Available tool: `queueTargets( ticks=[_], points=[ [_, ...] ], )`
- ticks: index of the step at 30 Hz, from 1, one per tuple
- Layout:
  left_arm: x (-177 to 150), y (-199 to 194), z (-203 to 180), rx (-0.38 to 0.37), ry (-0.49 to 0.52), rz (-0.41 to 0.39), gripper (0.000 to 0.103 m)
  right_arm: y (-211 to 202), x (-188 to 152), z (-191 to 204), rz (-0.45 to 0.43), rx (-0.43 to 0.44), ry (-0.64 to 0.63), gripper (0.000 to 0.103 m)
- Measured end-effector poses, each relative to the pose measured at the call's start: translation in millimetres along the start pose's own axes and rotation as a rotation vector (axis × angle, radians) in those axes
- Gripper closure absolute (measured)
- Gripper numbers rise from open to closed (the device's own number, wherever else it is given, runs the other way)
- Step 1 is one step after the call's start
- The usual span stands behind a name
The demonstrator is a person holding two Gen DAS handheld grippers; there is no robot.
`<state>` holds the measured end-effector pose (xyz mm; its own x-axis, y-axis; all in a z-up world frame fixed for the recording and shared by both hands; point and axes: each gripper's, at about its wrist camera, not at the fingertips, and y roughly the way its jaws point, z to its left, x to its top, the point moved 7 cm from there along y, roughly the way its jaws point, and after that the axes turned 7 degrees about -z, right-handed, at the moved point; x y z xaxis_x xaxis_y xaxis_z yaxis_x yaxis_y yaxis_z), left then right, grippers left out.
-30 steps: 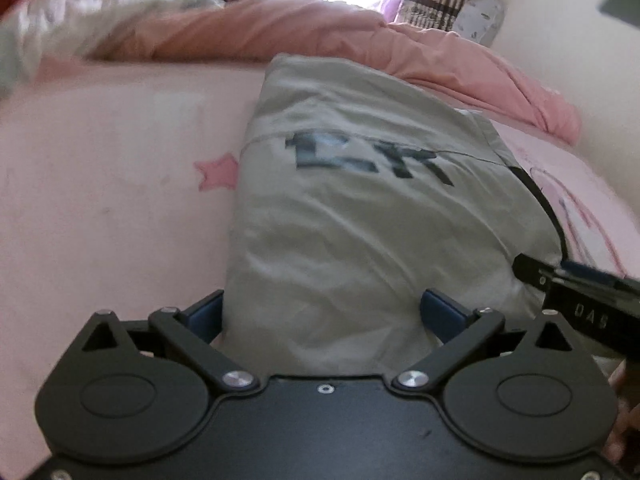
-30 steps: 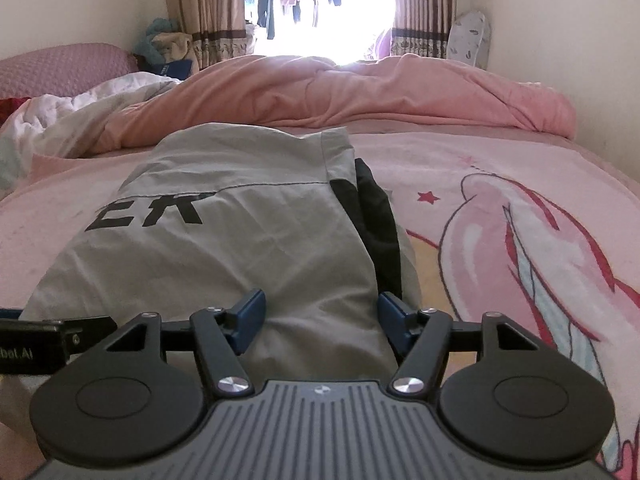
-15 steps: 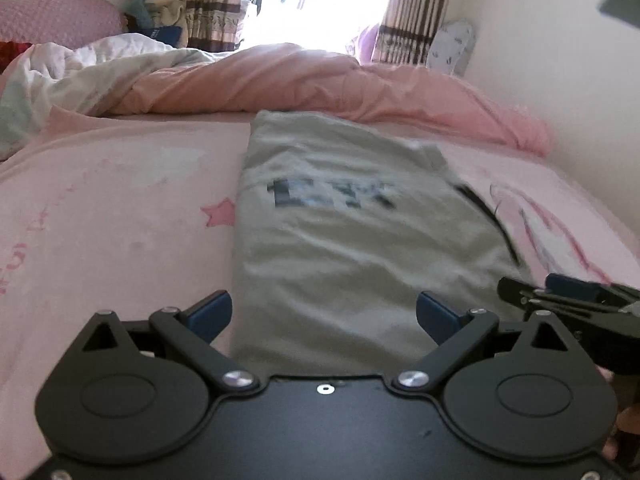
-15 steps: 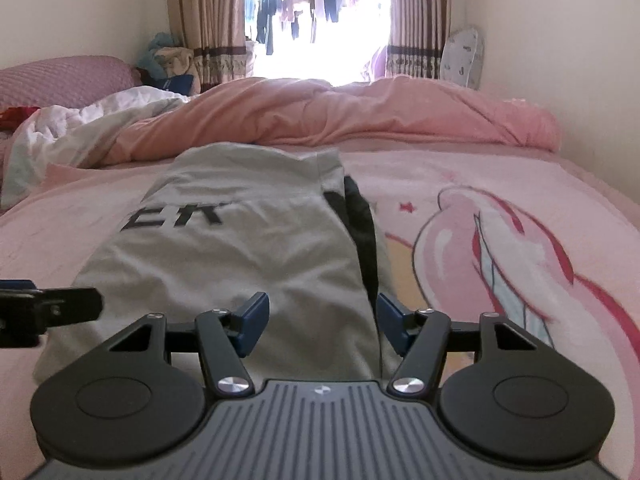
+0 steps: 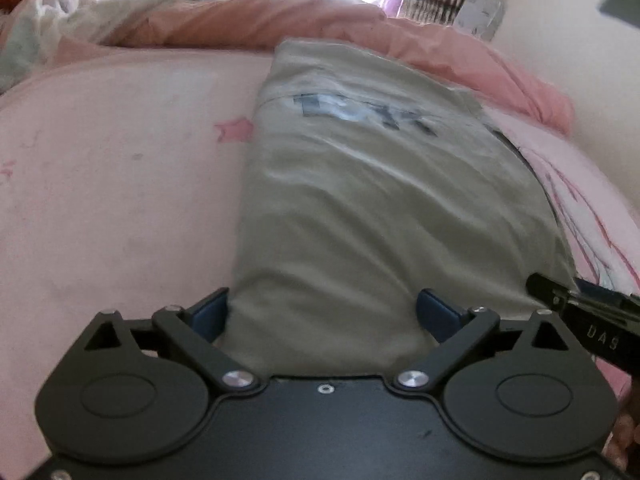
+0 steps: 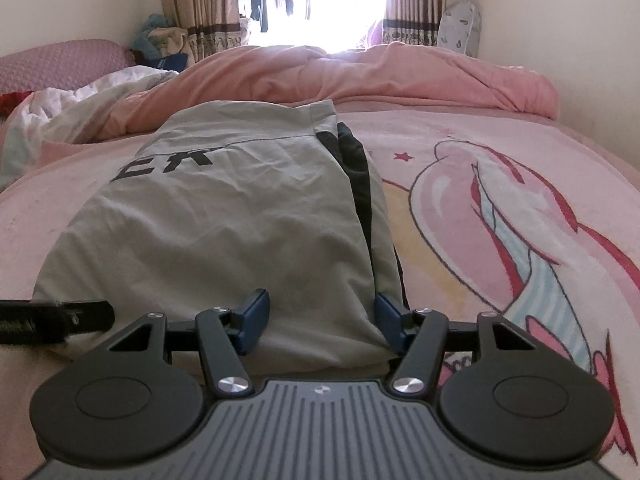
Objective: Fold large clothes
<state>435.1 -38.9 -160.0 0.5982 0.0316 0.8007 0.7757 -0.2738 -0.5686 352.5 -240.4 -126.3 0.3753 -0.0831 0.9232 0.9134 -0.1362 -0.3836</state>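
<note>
A grey garment [image 5: 384, 216] lies folded into a long strip on a pink blanket [image 5: 120, 200] that covers the bed, its near end reaching up to both grippers and its far end stopping just short of a rumpled pink quilt [image 6: 360, 76]. Dark block letters [image 6: 168, 166] run across the far part of the cloth, and a black strip of fabric [image 6: 358, 176] shows along its right edge. The left gripper [image 5: 324, 314] sits at the near left part of the garment with its 2 blue pads spread wide, cloth lying between them but not pinched. The right gripper [image 6: 320, 316] sits at the near right corner, its jaws likewise apart with the cloth edge between them; the right-hand pad [image 6: 390, 320] is right at the black edge. Each gripper appears at the side of the other's view, so they are near each other along the same end. A pink cartoon figure [image 6: 500, 216] is printed on the blanket to the right of the garment. Curtains [image 6: 200, 4] frame a bright window beyond the bed.
</note>
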Motion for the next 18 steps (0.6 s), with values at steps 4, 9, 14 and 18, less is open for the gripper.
queueTargets(
  ticks=[4, 9, 14, 18],
  points=[
    [0, 2, -2, 0.009, 0.02, -0.012, 0.002, 0, -1, 0, -0.001, -0.002, -0.002, 0.032],
    [4, -3, -3, 0.005, 0.027, -0.004, 0.006, -1, 2, 1, 0.007, -0.007, -0.015, 0.032],
    [16, -42, -15, 0.013, 0.077, -0.057, 0.005, -30, 13, -1, -0.023, -0.018, -0.004, 0.028],
    [21, -86, -20, 0.002, 0.065, -0.08, 0.0, -67, 19, -2, -0.039, -0.034, -0.011, 0.02]
  ],
)
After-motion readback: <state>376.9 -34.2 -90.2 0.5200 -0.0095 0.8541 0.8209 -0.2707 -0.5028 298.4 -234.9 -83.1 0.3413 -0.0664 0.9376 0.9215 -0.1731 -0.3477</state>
